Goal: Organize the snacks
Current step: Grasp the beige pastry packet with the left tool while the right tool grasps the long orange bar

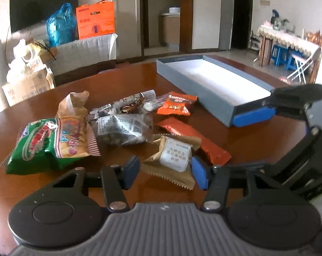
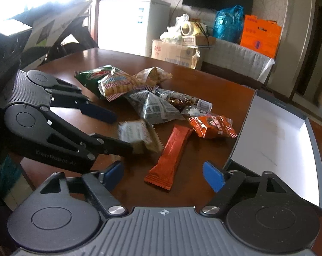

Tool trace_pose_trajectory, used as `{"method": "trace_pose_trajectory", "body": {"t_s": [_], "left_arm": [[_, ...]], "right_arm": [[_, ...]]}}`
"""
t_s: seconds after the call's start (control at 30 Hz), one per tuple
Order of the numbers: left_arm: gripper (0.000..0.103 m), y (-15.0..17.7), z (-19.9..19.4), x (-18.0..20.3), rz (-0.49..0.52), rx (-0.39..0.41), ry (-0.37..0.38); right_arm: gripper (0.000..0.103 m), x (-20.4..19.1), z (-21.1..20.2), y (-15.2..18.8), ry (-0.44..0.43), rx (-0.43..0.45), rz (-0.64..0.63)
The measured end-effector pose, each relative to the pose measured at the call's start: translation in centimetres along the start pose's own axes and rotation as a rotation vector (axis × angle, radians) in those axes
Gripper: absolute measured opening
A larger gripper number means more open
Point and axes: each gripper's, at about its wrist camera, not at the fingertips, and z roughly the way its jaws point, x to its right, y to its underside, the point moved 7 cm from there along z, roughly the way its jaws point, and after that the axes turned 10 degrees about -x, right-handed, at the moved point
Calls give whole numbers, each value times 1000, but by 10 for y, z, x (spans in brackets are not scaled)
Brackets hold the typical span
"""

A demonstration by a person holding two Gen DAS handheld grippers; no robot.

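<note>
The snacks lie in a loose heap on the brown table (image 1: 257, 145), and the open blue box (image 1: 195, 83) with a white inside stands well apart to their right, with nothing in it.

The left hand-held gripper (image 1: 165, 172) is low over the near edge of the heap, its jaws part-way open around a tan packet with a white label (image 1: 175, 156). The right blue pad (image 1: 200, 175) touches the packet's edge, while a sliver of table shows between the left pad (image 1: 131, 170) and the packet, so the packet sits between the fingers without being clamped. In the right wrist view this packet is blurred.

Just beyond it lies a long red-orange bar (image 2: 171, 155), and past that a smaller orange pouch (image 2: 212, 125). Further left are a grey newsprint-patterned bag (image 2: 154, 108), a clear wrapper with dark sweets (image 2: 182, 101), a cracker bag (image 2: 116, 85) resting on a green bag (image 1: 32, 153), and a crumpled tan bag (image 2: 154, 74).

The right hand-held gripper (image 2: 164, 175) is released, jaws wide, with only bare table between them. Its right finger stands just beside the near corner of the box, and the end of the bar lies just ahead of the gap.
</note>
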Motion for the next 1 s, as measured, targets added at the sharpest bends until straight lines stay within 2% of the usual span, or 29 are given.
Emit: {"method": "trace_pose_trajectory", "body": {"t_s": [0.23, 0.43, 0.57, 0.6, 0.7, 0.73, 0.93, 0.97, 1.0], "left_arm": [[54, -8, 3, 5, 27, 18, -14], [55, -14, 12, 9, 58, 38, -33], [59, -20, 13, 8, 75, 49, -31], [62, -22, 11, 7, 75, 56, -24], [84, -24, 6, 4, 78, 90, -32], [85, -24, 8, 3, 74, 93, -38], [83, -27, 29, 0, 36, 44, 10], [80, -27, 33, -1, 30, 33, 15], [71, -26, 37, -2, 23, 20, 29]], "right_arm": [[69, 2, 11, -1, 1, -29, 5], [69, 0, 17, 0, 9, -50, -12], [69, 3, 19, 1, 13, -57, -5], [69, 3, 19, 1, 14, -58, -3], [69, 7, 20, 1, 16, -63, 9], [69, 7, 20, 1, 15, -63, 12], [68, 15, 22, 1, 27, -57, 35], [68, 17, 22, 2, 22, -54, 34], [68, 17, 23, 2, 20, -52, 30]]}}
